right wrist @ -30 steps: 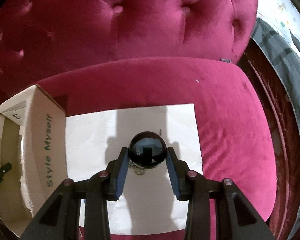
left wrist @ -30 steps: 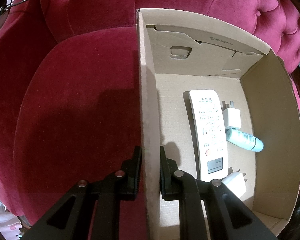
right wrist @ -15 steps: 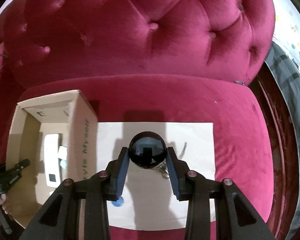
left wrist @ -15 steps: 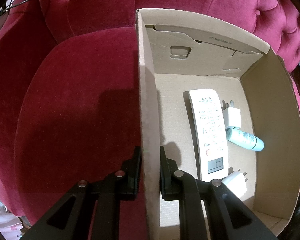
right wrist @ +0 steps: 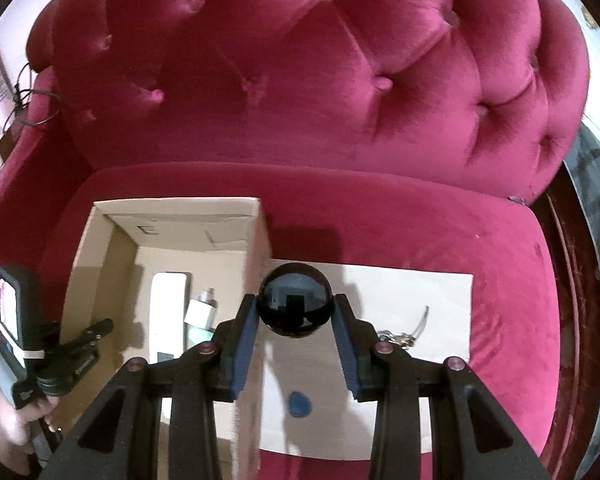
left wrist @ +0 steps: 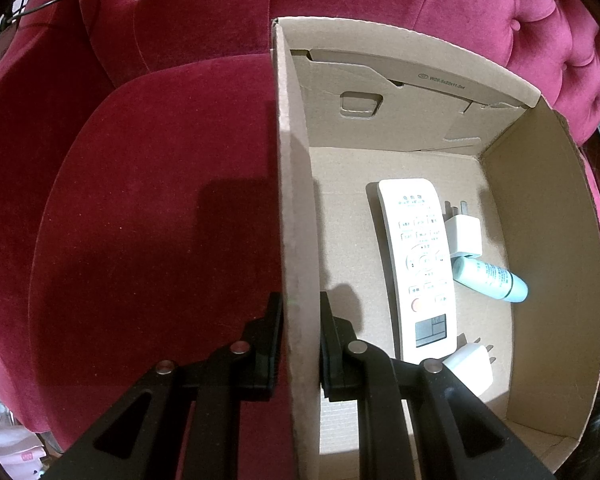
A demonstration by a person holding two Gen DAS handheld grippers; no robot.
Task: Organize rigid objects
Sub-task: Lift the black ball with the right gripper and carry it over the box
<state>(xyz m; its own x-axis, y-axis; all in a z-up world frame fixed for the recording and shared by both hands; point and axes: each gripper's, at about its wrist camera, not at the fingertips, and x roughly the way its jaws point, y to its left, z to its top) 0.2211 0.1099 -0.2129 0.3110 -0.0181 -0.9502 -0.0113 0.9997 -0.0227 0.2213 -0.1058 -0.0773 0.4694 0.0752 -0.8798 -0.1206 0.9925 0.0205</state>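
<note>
Ball (right wrist: 296, 300), black and glossy, is pinched in the right hand-held gripper (right wrist: 295, 322) above the box's right wall | box (left wrist: 548, 240) is clamped by its left wall in the left hand-held gripper (left wrist: 300, 344) | remote (left wrist: 420, 264), two chargers and a tube are seen inside | box is set on red sofa (right wrist: 380, 220).

Right gripper (right wrist: 295, 334) grips a black ball (right wrist: 295, 300) beside the cardboard box (right wrist: 100, 252).
</note>
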